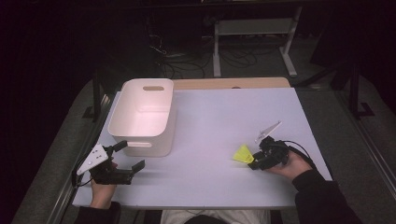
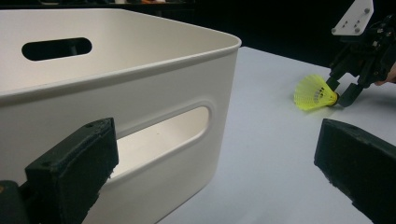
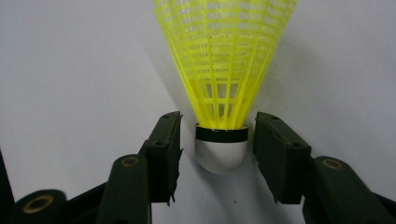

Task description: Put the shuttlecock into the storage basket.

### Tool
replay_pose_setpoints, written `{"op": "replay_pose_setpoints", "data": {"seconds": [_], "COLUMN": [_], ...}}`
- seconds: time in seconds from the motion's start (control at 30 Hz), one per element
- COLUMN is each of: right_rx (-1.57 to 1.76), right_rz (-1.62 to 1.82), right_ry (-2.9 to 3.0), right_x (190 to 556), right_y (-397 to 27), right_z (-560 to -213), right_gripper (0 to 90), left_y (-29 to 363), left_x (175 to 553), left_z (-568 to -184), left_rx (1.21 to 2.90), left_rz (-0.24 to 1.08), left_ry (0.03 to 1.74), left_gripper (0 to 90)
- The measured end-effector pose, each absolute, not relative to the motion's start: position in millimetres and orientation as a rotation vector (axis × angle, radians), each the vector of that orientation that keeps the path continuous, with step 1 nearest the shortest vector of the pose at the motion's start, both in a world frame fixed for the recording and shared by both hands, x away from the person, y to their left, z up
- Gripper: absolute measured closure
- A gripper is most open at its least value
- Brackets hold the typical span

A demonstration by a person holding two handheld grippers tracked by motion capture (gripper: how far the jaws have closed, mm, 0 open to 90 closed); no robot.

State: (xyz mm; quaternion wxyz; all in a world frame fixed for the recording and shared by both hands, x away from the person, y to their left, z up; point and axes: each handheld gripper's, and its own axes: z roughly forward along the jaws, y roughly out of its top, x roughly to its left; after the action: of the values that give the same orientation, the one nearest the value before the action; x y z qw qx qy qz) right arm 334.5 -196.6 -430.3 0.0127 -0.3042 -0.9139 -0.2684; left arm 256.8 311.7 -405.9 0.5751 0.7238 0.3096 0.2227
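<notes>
My right gripper [image 3: 218,154] has its two black jaws parted on either side of the white rounded cap of the yellow plastic mesh shuttlecock [image 3: 224,74], a sliver of table visible on each side of the cap, so nothing is gripped yet. In the high view the shuttlecock [image 1: 243,154] lies on its side on the pale grey tabletop [image 1: 219,116], well to the right of the white plastic bin with cut-out handles [image 1: 142,116], skirt pointing toward the bin. My left gripper [image 1: 127,158] sits just in front of the bin's near wall, jaws spread wide and holding nothing; in the left gripper view one jaw stands close to the bin [image 2: 116,93] beside its handle slot, though I cannot tell whether it touches. Risks, in my judgement: the cap is smooth and domed, so a closure set too far back could squeeze it forward out of the jaws; a closure higher up would crush the flexible skirt; an off-centre approach would nudge the light shuttlecock aside. Clearance: the tabletop between shuttlecock and bin is bare, giving a free lane toward the bin, whose interior appears empty. The table's right edge lies near my right hand [image 1: 294,165], and the front edge runs near both forearms, leaving less room there.
</notes>
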Motion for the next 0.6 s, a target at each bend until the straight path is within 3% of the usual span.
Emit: {"op": "replay_pose_setpoints", "data": {"seconds": [0.17,0.6], "right_rx": [-0.942,-0.945], "right_rz": [-0.826,-0.834], "right_ry": [-2.855,-2.858], "right_x": [334.5,335.1], "right_y": [-197.0,-198.8], "right_z": [-431.0,-424.2], "right_gripper": [62.1,62.9], "left_y": [311.7,311.7], "left_x": [256.8,256.7], "left_z": [-405.9,-405.9], "left_rx": [1.695,1.696], "left_rz": [0.522,0.521], "left_ry": [0.726,0.725], "left_gripper": [0.0,0.0]}}
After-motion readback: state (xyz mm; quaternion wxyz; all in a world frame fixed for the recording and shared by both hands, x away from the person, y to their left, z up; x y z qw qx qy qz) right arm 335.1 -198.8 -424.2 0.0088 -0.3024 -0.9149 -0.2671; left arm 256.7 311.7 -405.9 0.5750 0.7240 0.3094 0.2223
